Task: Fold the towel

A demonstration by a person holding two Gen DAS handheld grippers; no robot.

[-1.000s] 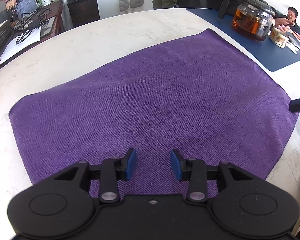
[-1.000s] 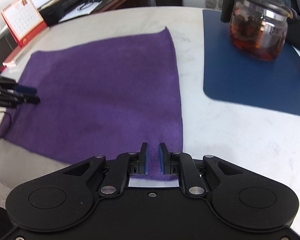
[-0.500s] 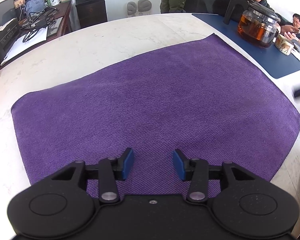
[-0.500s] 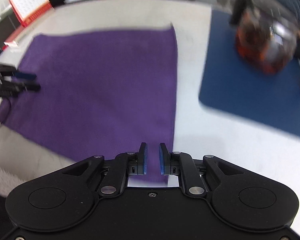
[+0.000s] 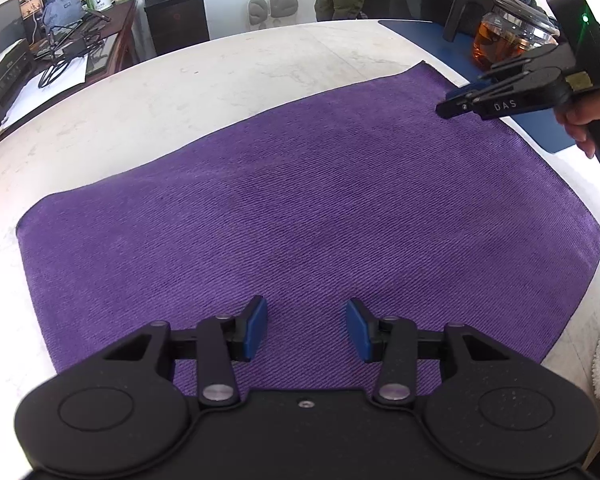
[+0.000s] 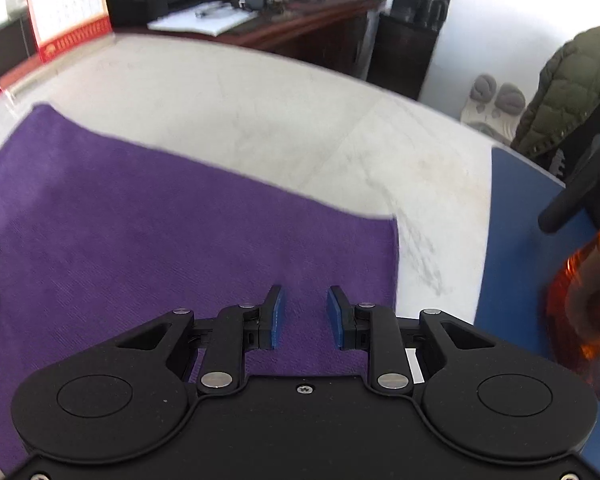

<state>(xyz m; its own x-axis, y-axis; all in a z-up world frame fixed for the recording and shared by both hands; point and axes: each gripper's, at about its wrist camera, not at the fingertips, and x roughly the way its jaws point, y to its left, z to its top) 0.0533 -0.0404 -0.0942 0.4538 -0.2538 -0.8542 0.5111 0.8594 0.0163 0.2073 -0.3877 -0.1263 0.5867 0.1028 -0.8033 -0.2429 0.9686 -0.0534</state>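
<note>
while the purple towel (image 5: 300, 216) lies flat mid-frame, the left gripper (image 5: 306, 330) hangs released, and the right gripper (image 6: 303, 316) has just been opening, empty.

The right gripper (image 6: 303, 316) hangs over the purple towel (image 6: 148, 240), its jaws apart with nothing gripped; they have just been opening. The towel lies flat on the pale surface (image 6: 284, 120), spreading left of the jaws, its far right corner just right of and beyond them. A blue mat (image 6: 512, 260) lies further right, bearing a blurred glass teapot (image 6: 584, 304).
</note>
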